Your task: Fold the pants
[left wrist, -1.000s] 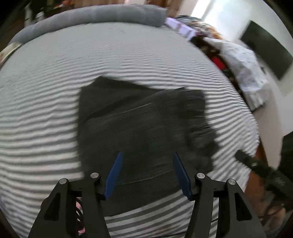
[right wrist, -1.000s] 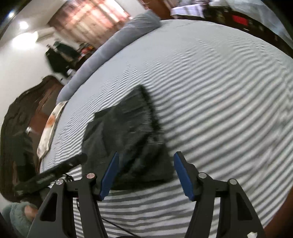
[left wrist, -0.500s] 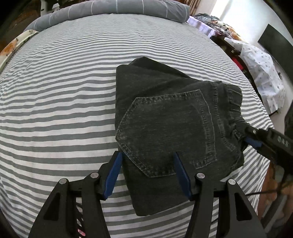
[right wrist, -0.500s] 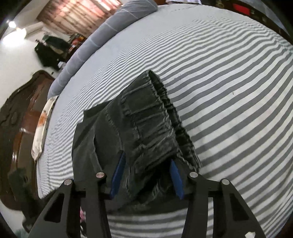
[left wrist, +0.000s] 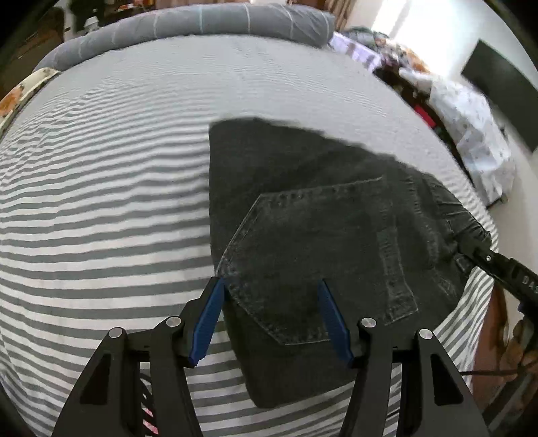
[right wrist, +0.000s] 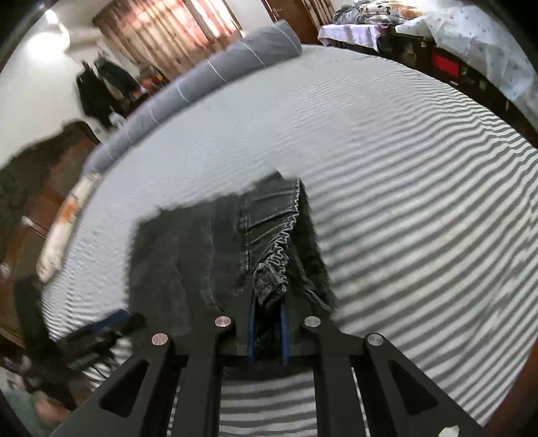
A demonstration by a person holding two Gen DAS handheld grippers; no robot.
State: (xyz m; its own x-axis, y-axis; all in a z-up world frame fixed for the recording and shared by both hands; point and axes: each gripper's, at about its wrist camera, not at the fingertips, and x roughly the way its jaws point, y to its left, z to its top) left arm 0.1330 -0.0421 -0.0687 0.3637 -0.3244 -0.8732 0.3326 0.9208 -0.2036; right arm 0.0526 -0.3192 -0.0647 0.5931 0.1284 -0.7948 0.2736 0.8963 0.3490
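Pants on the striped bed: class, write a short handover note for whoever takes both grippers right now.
Left gripper: open, empty, over the back pocket.
Right gripper: shut on the gathered waistband.
Pants: dark denim, folded into a compact stack on the striped bed.
Done: the main folds.
Left: probably settle or release the waistband edge, then tidy the stack.

Wide bare grey-and-white striped bedsheet fills the left half of my left view, free room there. Folded dark denim pants block centre and right. My open left gripper straddles their near edge. Long grey bolster pillow walls off the top. My right gripper is clamped on the waistband; bare sheet right of it.
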